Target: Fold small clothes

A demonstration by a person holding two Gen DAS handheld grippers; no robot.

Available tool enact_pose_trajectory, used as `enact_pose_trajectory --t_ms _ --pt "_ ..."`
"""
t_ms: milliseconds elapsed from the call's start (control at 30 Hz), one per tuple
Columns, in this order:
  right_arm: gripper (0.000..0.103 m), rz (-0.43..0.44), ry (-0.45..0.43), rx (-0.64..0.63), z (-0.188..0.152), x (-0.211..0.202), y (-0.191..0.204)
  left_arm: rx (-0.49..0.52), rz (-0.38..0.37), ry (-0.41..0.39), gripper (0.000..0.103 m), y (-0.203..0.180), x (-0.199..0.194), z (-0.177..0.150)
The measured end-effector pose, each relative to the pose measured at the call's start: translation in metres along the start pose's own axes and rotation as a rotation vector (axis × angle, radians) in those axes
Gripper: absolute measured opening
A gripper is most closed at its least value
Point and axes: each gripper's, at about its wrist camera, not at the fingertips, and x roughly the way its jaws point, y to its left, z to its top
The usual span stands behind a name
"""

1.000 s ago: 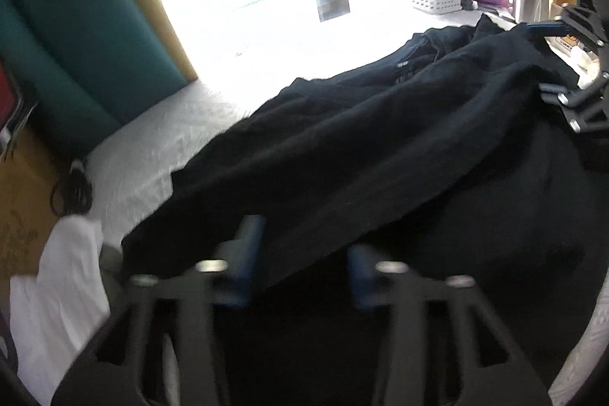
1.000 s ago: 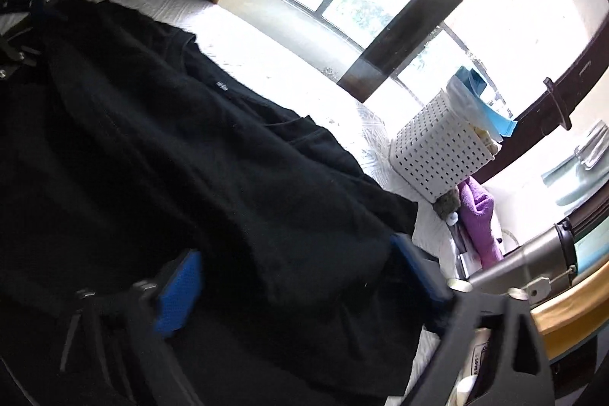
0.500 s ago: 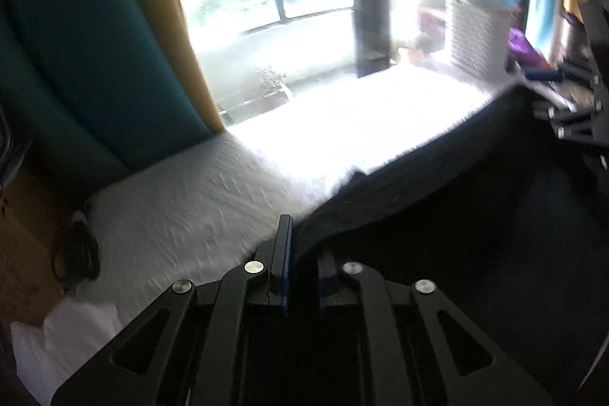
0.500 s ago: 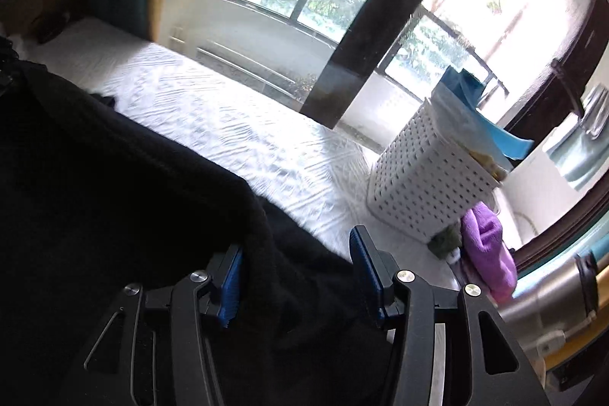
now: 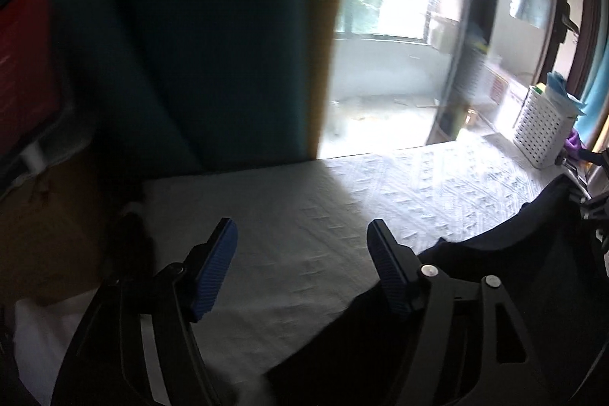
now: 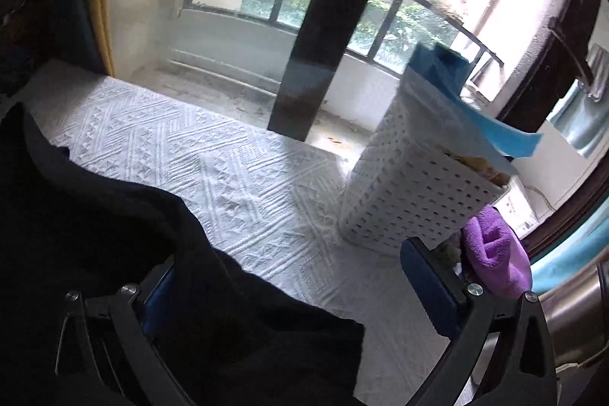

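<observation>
A black garment (image 5: 506,292) lies on the white quilted bed cover (image 5: 323,215), at the lower right of the left wrist view. My left gripper (image 5: 300,253) is open and empty, its blue pads wide apart, with the garment under and beside its right finger. In the right wrist view the black garment (image 6: 95,234) fills the lower left and drapes over the left finger. My right gripper (image 6: 289,276) is open, holding nothing.
A white perforated basket (image 6: 411,193) with blue cloth on top stands at the bed's far right, also in the left wrist view (image 5: 540,128). A purple cloth (image 6: 495,250) lies beside it. A teal headboard (image 5: 213,44) and cardboard box (image 5: 49,227) are at the left. Windows lie beyond.
Both grippers closed on the garment, lifted and pulled it toward me, then opened and let it go. The garment now lies lower and nearer, with more bed cover showing.
</observation>
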Motion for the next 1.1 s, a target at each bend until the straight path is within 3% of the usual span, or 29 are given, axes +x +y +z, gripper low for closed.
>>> enact_pose_trajectory --t_ms 167,300,500,633,767,833,1100 --pt "0.103 0.079 0.029 -0.005 0.020 0.001 -0.016 0.009 0.008 0.006 0.071 0.011 -0.025 -0.019" --pt "0.103 0.193 0.044 0.046 0.029 -0.009 -0.027 -0.014 -0.051 0.034 0.071 0.005 -0.039 -0.038" --pt "0.103 0.185 -0.032 0.114 0.024 -0.044 -0.044 -0.011 -0.133 0.096 0.071 -0.019 -0.041 -0.067" --pt "0.103 0.066 0.017 0.006 0.030 -0.038 -0.041 0.066 -0.136 0.123 0.071 -0.039 -0.029 -0.074" --pt "0.103 0.031 0.065 -0.043 0.028 -0.021 -0.031 0.130 -0.073 0.200 0.071 -0.051 0.005 -0.080" --pt "0.103 0.061 0.079 -0.048 0.020 -0.010 -0.025 0.129 -0.047 0.206 0.073 -0.050 0.016 -0.081" --pt "0.103 0.012 0.087 0.015 0.003 0.010 -0.040 0.038 0.073 0.104 0.073 -0.020 0.012 -0.055"
